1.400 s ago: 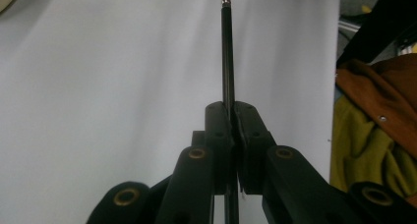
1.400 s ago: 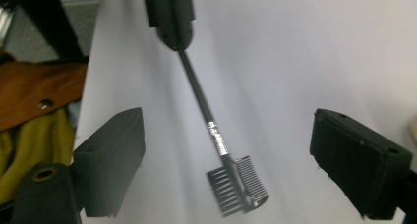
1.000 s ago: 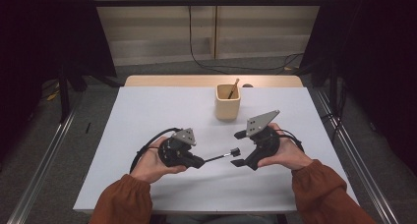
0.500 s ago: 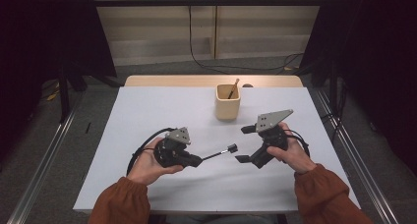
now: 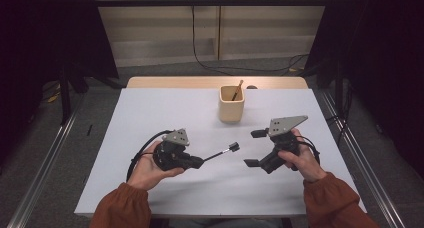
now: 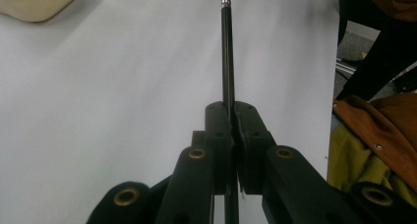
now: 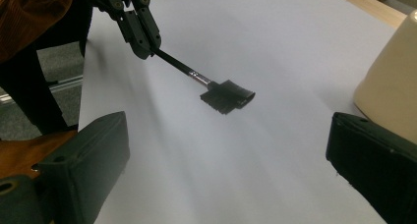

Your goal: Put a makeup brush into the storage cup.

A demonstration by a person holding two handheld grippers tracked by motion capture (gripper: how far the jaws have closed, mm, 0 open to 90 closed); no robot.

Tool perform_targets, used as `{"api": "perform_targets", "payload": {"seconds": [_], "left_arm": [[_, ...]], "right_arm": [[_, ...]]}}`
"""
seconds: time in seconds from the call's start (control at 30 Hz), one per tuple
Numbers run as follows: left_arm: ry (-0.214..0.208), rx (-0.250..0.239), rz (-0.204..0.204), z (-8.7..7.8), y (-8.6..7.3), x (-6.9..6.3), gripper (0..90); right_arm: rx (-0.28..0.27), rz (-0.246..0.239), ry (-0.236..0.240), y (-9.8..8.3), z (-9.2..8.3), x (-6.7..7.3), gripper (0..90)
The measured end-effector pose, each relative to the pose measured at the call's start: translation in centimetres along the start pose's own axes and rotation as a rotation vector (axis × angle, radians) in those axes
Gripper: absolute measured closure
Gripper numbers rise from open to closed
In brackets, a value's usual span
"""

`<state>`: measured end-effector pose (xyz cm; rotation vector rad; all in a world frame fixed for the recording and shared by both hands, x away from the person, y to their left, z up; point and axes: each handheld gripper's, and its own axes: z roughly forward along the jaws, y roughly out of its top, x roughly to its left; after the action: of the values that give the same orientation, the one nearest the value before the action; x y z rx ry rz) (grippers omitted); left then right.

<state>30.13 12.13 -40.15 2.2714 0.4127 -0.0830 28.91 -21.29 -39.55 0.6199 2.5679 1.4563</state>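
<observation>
The left hand-held gripper is clamped tight on the thin black handle of a small brush, bristle head poking out over the white counter toward the middle. Across from it, the right hand-held gripper has its jaws spread wide with nothing between them, having just opened the last bit. It sits apart from the brush head. The beige cup stands farther back, a wooden stick leaning in it. My read: the brush is headed for that cup. Best keep the grip firm on the handle, lift it clear of the counter, and tip it upright before lowering it in.
</observation>
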Motion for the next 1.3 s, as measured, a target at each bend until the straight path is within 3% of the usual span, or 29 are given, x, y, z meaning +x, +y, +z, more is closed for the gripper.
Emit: {"api": "perform_targets", "payload": {"seconds": [0.33, 0.47, 0.73, 0.87, 1.17, 1.3], "left_arm": [[0.027, -0.050, -0.020, -0.4, -0.6, 0.0, 85.7], [0.031, -0.066, -0.022, -0.5, -0.7, -0.4, 85.7], [0.050, -0.095, -0.039, -0.7, -1.2, -0.8, 85.6], [0.046, -0.110, -0.021, -0.3, -0.9, -1.4, 85.7], [0.043, -0.173, -0.042, -0.9, -1.3, -1.3, 85.6], [0.058, -0.180, -0.029, -0.9, -1.5, -1.4, 85.7]], "right_arm": [[-0.019, 0.024, -0.020, -0.9, -1.1, -0.3, 2.2], [-0.036, 0.043, -0.053, -1.6, -1.5, 0.0, 3.0], [-0.060, 0.069, -0.053, -2.2, -2.2, 0.2, 2.4], [-0.052, 0.074, -0.053, -2.2, -2.2, 0.3, 2.2], [-0.157, 0.112, -0.021, -2.8, -2.3, 0.8, 1.9], [-0.198, 0.122, -0.028, -3.5, -1.8, 1.1, 2.3]]}}
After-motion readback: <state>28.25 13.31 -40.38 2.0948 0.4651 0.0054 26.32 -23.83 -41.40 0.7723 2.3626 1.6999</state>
